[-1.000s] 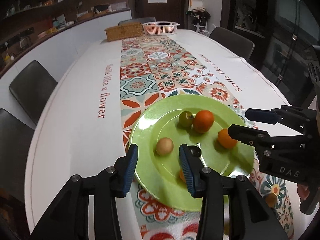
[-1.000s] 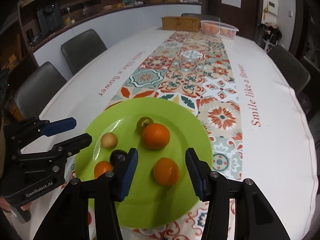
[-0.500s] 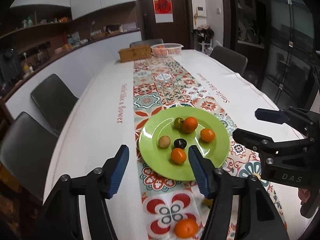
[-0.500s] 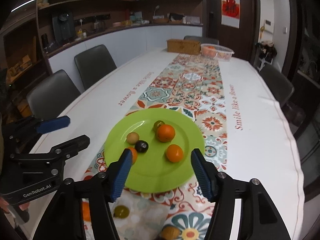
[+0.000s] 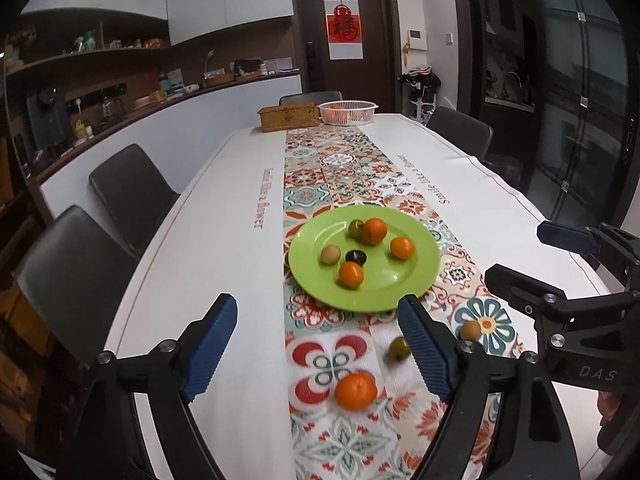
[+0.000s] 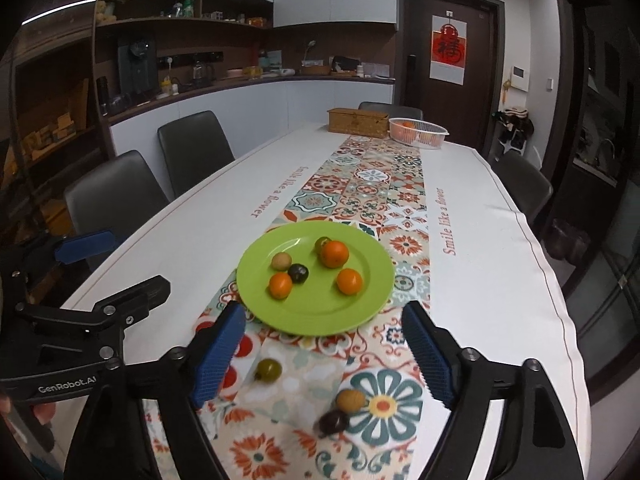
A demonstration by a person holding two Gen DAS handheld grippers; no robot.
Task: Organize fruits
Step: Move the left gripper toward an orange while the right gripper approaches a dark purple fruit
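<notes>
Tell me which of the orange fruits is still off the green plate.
The orange fruit on the patterned runner, near the left gripper, whose jaws are opening with nothing between them. The other three sit on the green plate.

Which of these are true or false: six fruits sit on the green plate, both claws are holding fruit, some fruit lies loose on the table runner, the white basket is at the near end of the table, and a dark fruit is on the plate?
1. Six fruits sit on the green plate. True.
2. Both claws hold fruit. False: the left claw and right claw are opening with nothing between their pads.
3. Fruit lies loose on the table runner. True: an orange among others.
4. The white basket is at the near end. False: it is at the far end.
5. A dark fruit is on the plate. True.
</notes>
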